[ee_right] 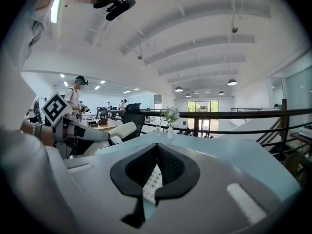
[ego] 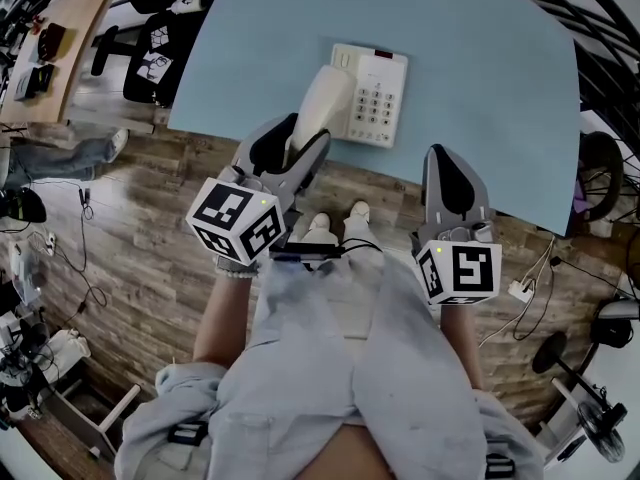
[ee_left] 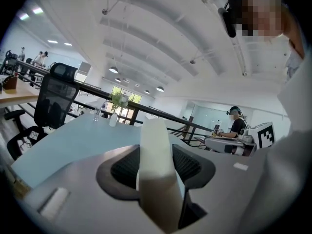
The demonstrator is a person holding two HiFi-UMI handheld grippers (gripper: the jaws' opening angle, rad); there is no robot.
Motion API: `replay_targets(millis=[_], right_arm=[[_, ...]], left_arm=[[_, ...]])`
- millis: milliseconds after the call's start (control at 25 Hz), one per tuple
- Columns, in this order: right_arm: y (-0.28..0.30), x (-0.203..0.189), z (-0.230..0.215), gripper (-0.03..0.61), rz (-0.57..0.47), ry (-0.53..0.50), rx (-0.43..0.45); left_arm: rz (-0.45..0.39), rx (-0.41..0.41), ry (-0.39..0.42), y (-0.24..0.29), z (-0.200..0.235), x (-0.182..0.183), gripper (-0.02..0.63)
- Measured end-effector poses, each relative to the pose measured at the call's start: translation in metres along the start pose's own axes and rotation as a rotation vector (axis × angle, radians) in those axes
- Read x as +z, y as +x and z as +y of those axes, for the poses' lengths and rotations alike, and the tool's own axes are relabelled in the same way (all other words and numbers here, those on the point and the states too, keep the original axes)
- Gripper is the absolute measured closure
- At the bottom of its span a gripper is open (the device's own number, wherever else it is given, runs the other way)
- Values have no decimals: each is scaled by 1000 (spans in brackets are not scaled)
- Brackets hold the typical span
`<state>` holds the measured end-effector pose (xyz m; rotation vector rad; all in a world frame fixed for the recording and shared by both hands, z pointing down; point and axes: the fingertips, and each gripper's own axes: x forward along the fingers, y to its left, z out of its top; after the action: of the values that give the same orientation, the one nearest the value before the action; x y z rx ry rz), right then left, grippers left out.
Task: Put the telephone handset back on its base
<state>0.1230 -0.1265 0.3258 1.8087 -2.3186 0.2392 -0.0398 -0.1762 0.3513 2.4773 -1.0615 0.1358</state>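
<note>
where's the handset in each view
Head view: handset upper centre, in the left claw, far end at the base's left side.
Left gripper view: handset bottom centre, between the jaws.
Right gripper view: handset left of centre.
Shared landmark: pale blue table.

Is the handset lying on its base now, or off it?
Off: left tongs clamp the handset, slanted over the base.

The table (ego: 480,88) lies bare right of the base (ego: 378,96) and beyond it, so my right gripper (ego: 440,158), jaws together on nothing, has open room there. The handset (ego: 318,108) clamped in my left gripper (ego: 297,146) hangs over the base's left side. A vase (ee_right: 169,129) stands well off at the far edge.
</note>
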Motion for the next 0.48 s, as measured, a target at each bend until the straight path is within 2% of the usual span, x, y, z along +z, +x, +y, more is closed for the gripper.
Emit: replay_targets(millis=[480], right_arm=[[15, -8, -15, 574, 34, -2, 55]], left_arm=[[27, 86, -36, 26, 8, -12, 407]])
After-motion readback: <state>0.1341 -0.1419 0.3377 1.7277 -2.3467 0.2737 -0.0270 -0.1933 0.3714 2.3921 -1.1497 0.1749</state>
